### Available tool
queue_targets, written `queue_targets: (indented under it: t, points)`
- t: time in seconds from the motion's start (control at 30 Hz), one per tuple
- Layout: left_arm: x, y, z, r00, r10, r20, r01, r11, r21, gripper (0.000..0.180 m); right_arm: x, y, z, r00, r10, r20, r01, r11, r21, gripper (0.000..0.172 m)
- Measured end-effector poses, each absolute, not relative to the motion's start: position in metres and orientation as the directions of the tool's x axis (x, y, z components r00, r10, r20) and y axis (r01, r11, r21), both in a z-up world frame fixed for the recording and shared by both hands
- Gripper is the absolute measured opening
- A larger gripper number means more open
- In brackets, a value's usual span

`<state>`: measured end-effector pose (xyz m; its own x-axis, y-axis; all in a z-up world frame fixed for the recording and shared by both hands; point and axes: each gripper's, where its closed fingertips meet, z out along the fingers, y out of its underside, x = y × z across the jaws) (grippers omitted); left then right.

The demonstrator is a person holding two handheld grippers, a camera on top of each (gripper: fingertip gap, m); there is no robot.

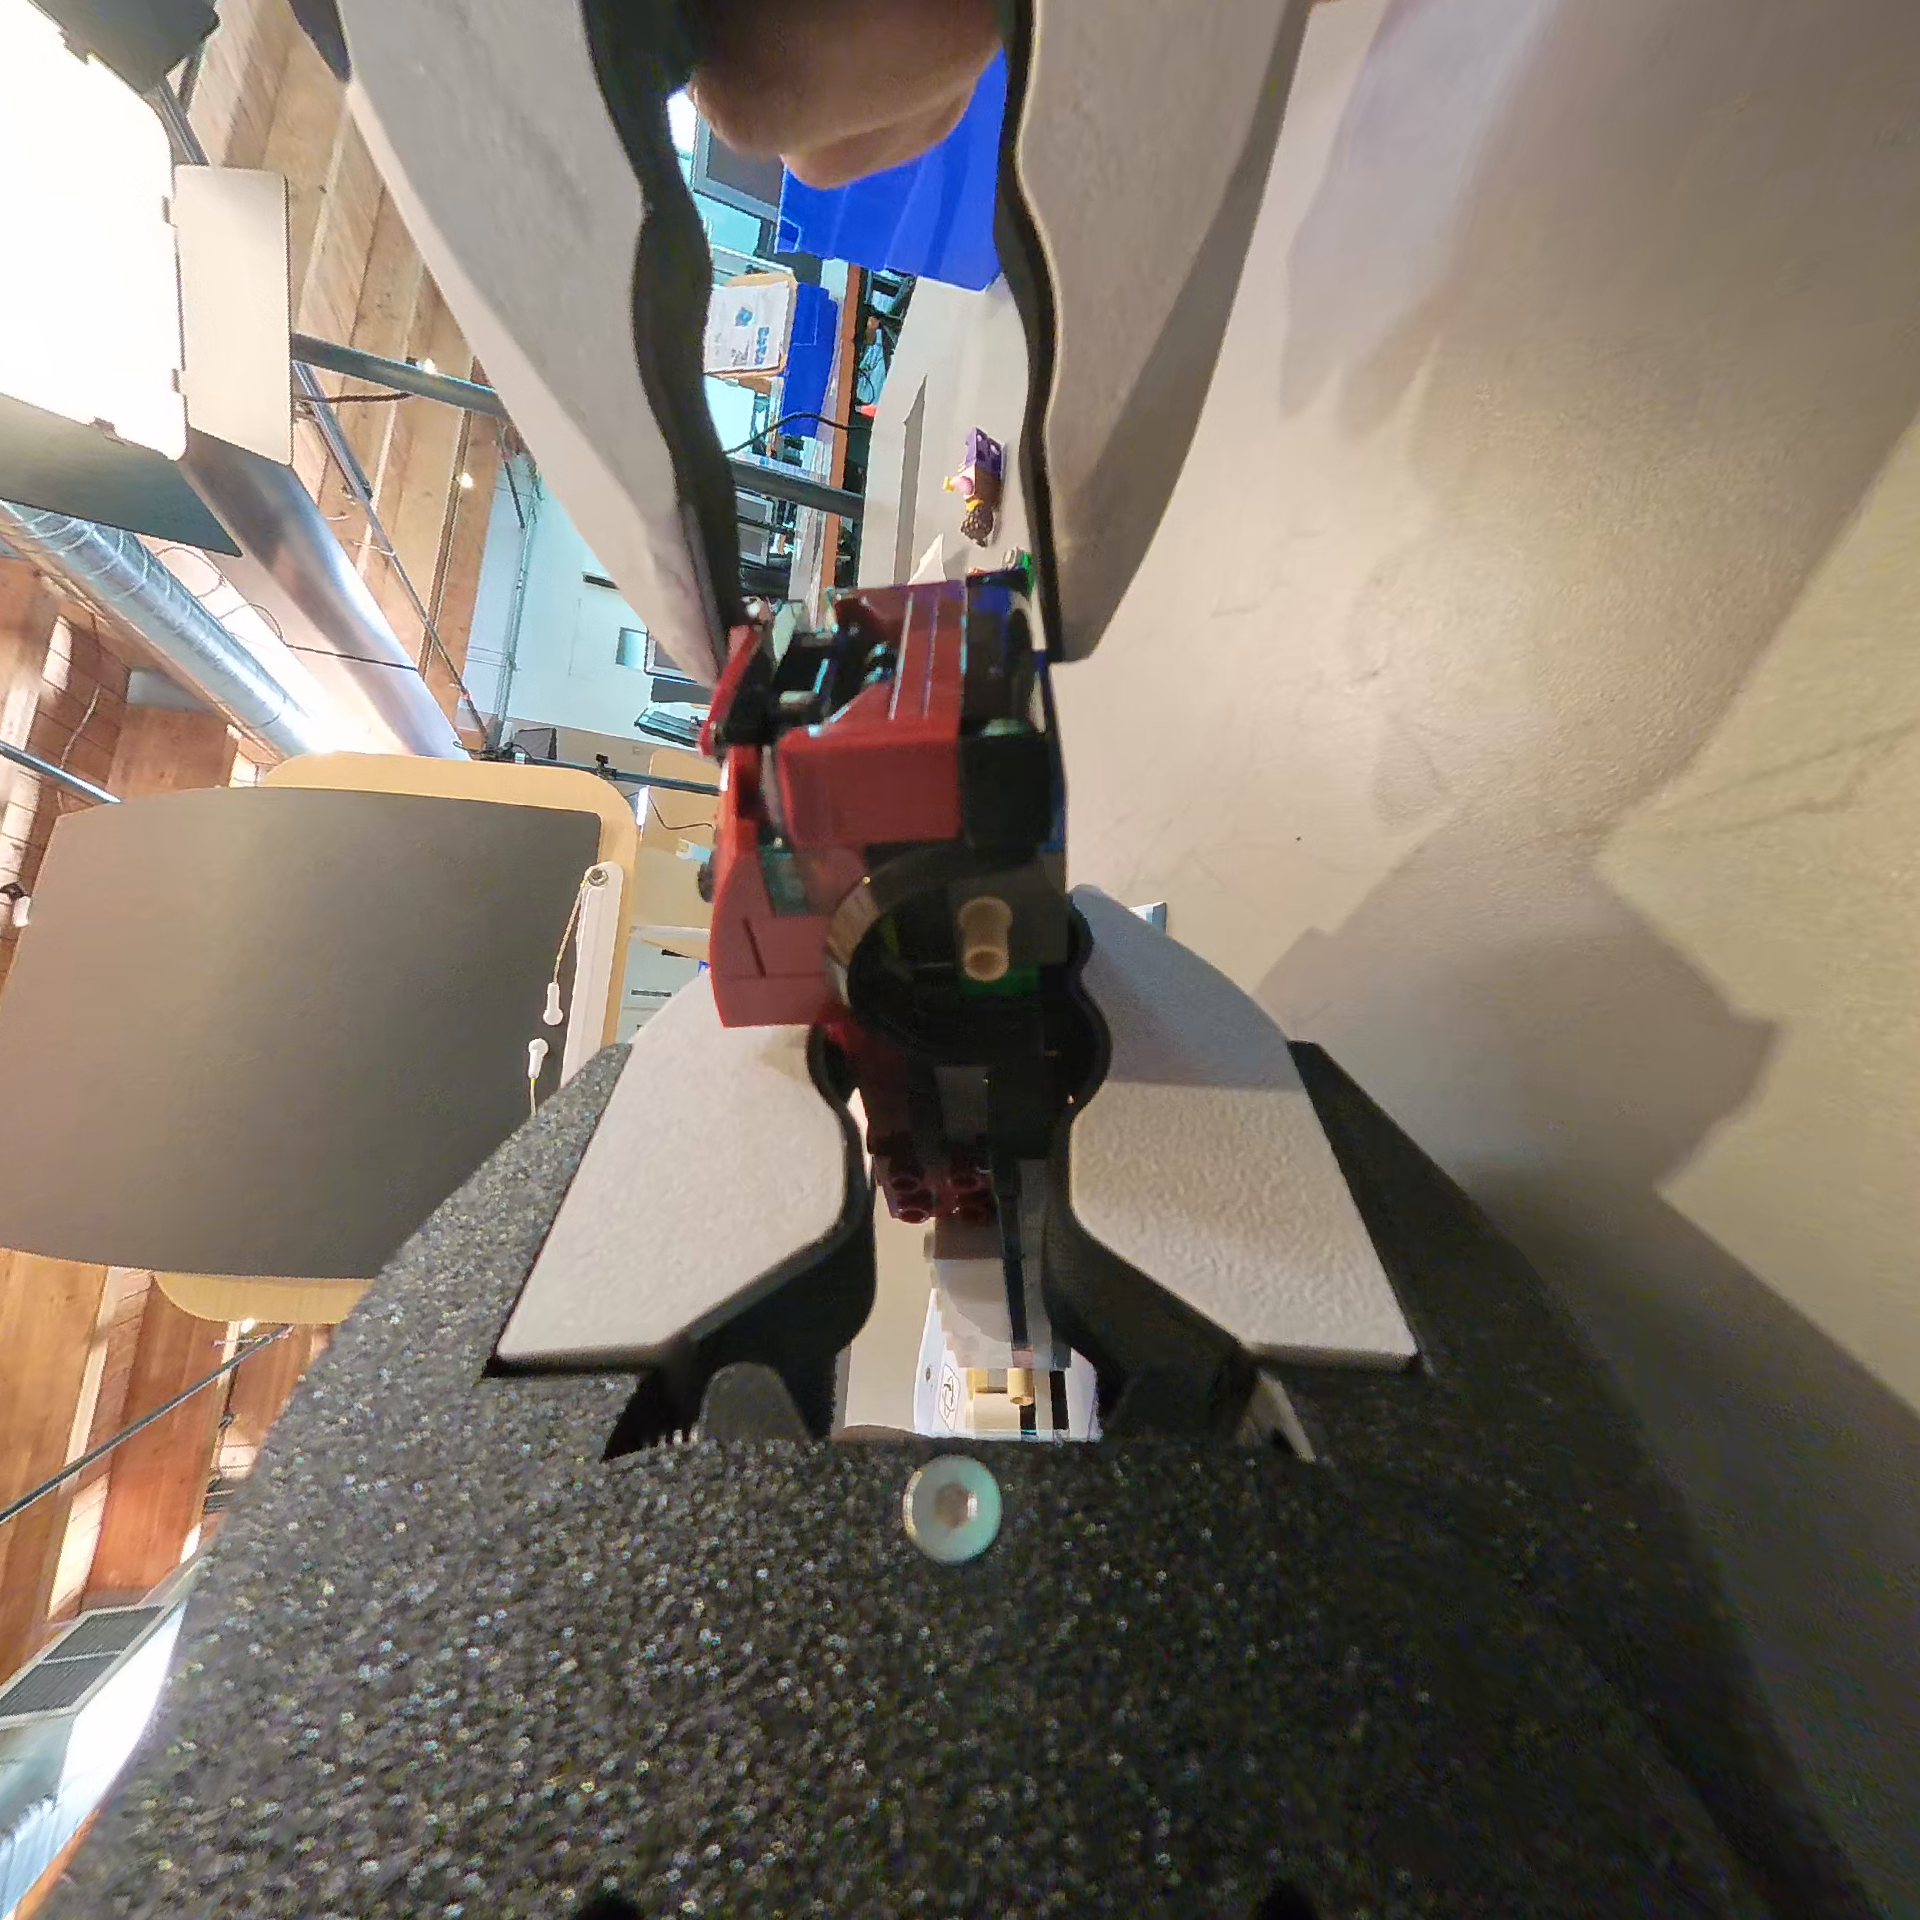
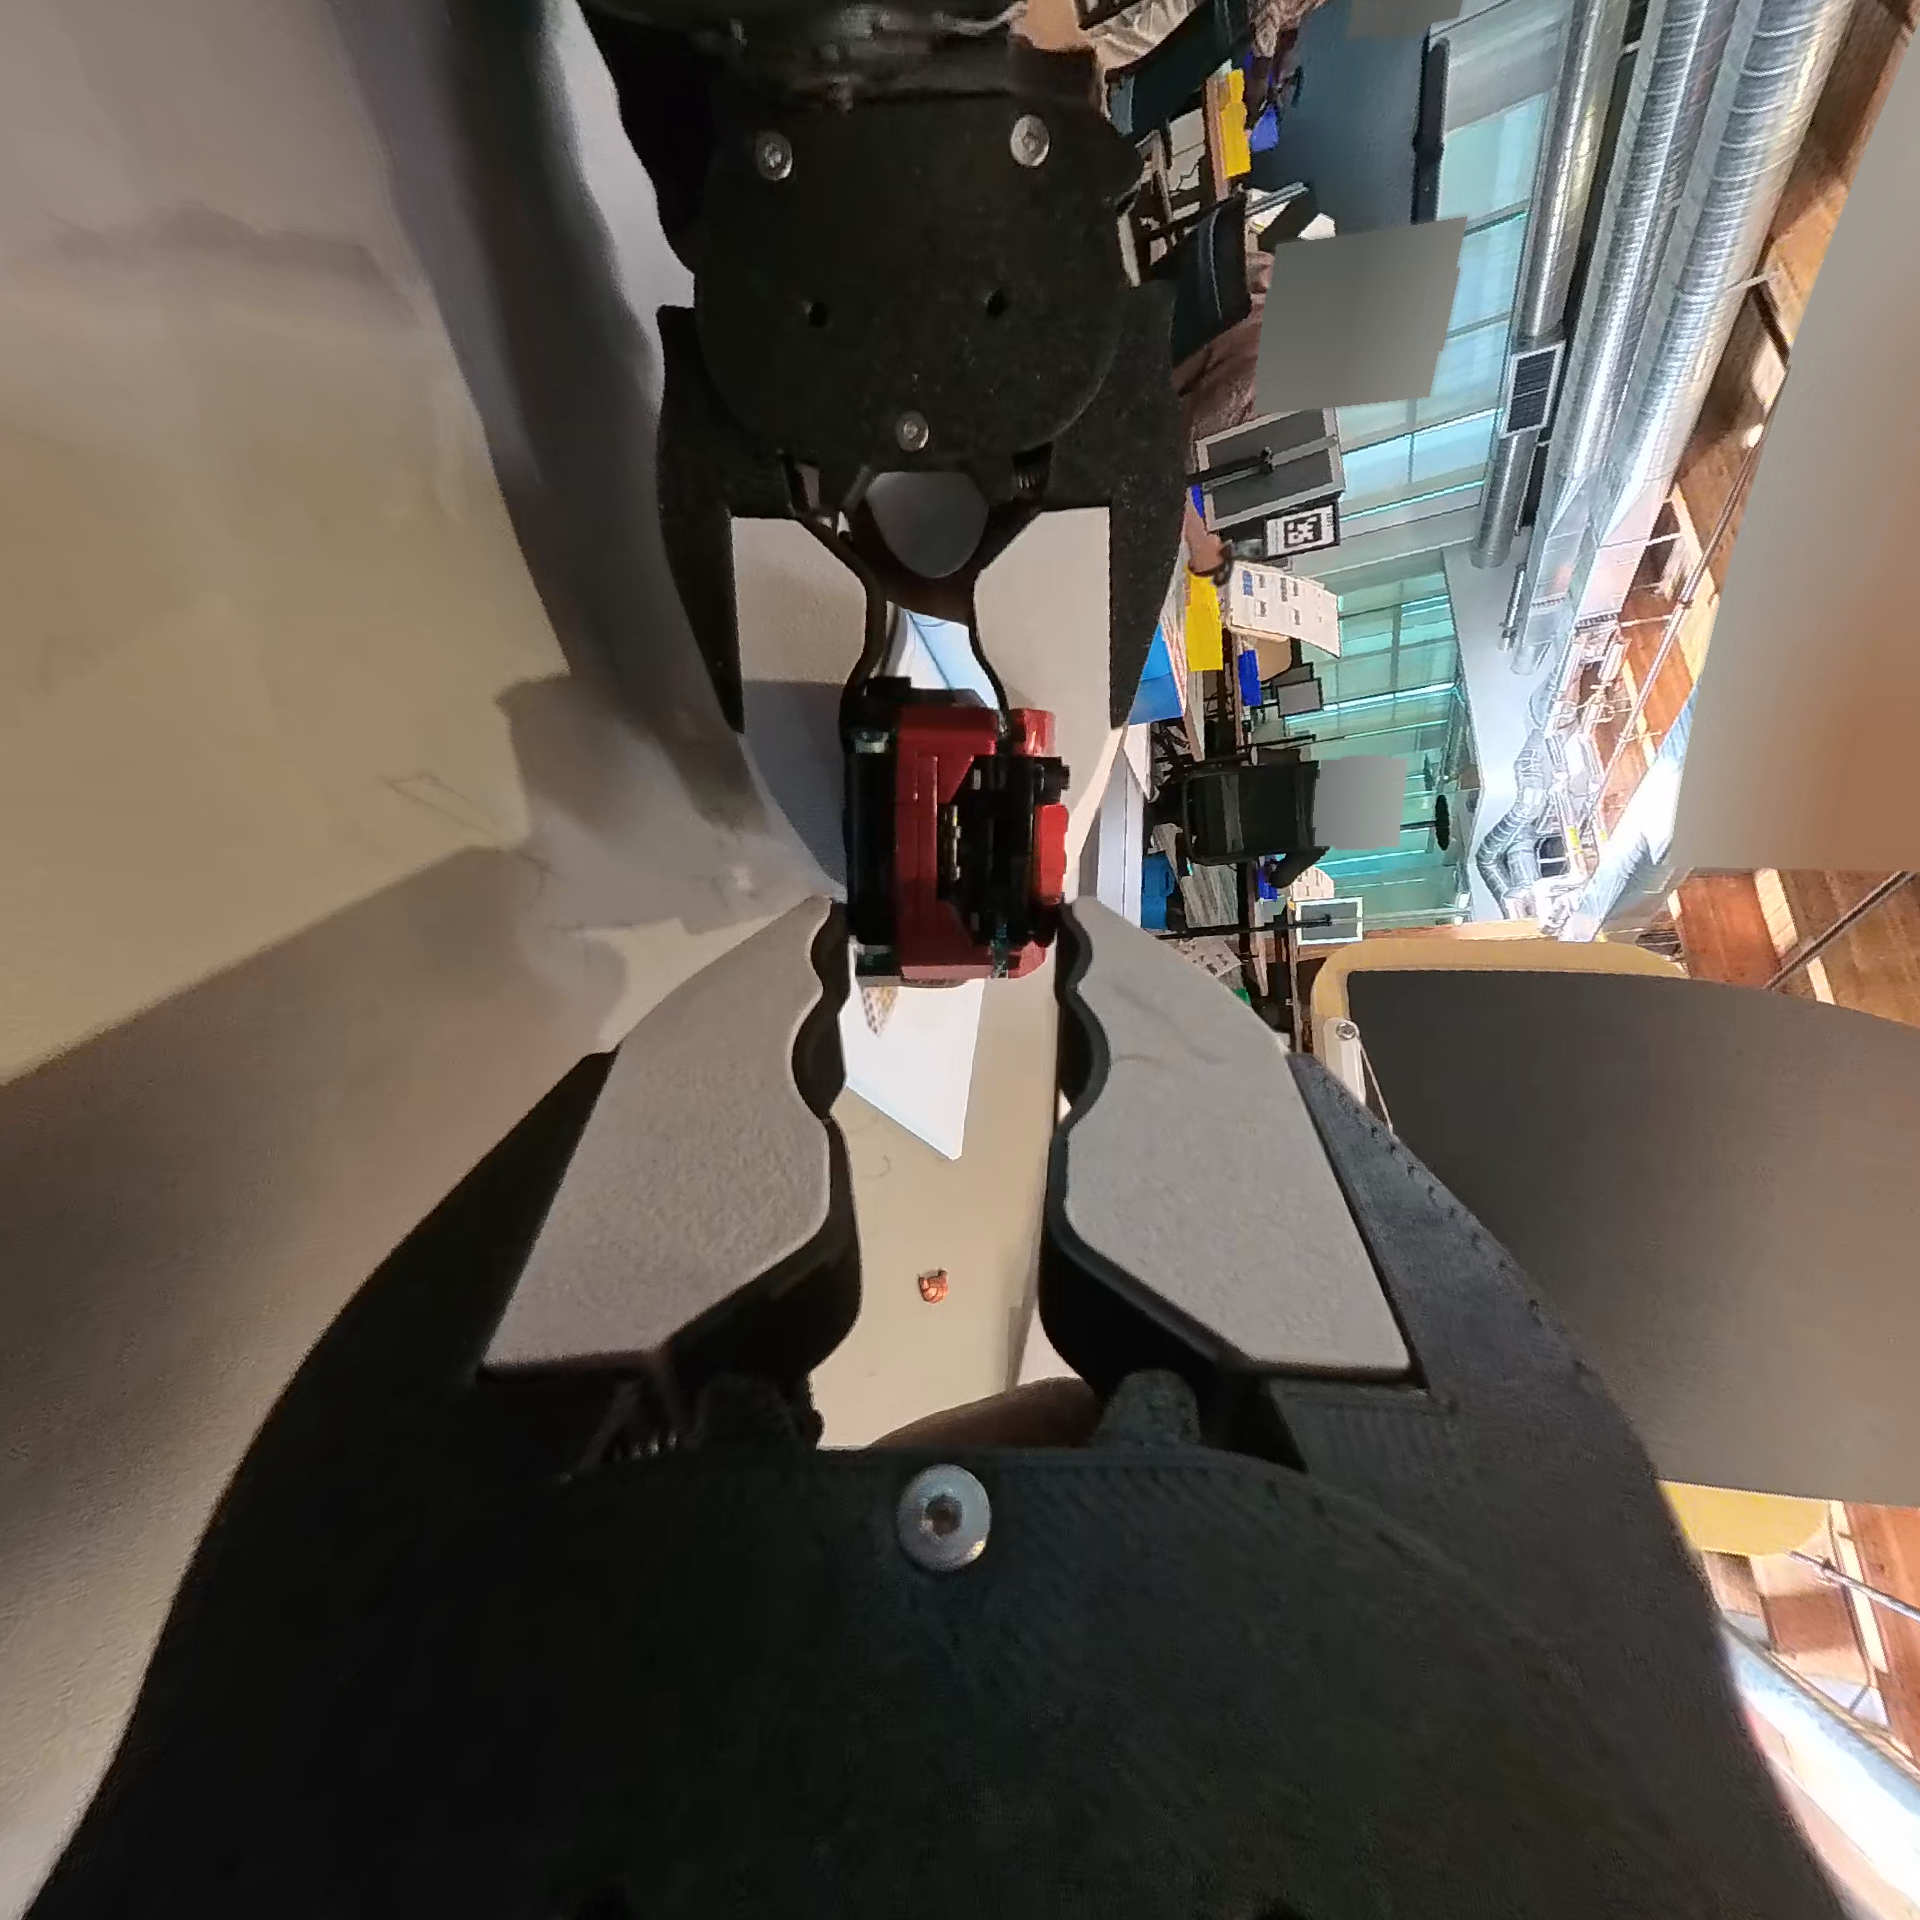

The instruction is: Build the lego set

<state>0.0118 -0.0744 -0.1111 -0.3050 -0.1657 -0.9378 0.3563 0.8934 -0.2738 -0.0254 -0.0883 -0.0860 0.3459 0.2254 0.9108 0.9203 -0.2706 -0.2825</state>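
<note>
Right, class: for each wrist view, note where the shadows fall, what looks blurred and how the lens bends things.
Left wrist view: hard-edged shadows cross the pale table; the red brick model is slightly soft; the frame edges curve, fisheye style. Right wrist view: softer shadows on the table, the model is mildly blurred, and the background bows.

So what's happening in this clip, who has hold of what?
Two hand-held grippers face each other over a pale table, both clamped on the same red and black brick-built model. The left gripper grips its near end, where a tan peg sticks out of a black round part; the right gripper holds the opposite end. The model is held up off the table. A few small loose brick pieces lie farther along the table.
</note>
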Motion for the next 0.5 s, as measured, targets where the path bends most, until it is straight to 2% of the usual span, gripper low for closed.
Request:
queue_targets:
  t: [0.5]
  points:
    - [0.0106, -0.076, -0.1125, -0.303, -0.135, -0.943, 0.369, 0.896, -0.247, 0.035, -0.0289, -0.0957, -0.0875, 0.389, 0.268, 0.881, 0.91, -0.258, -0.324, 0.036]
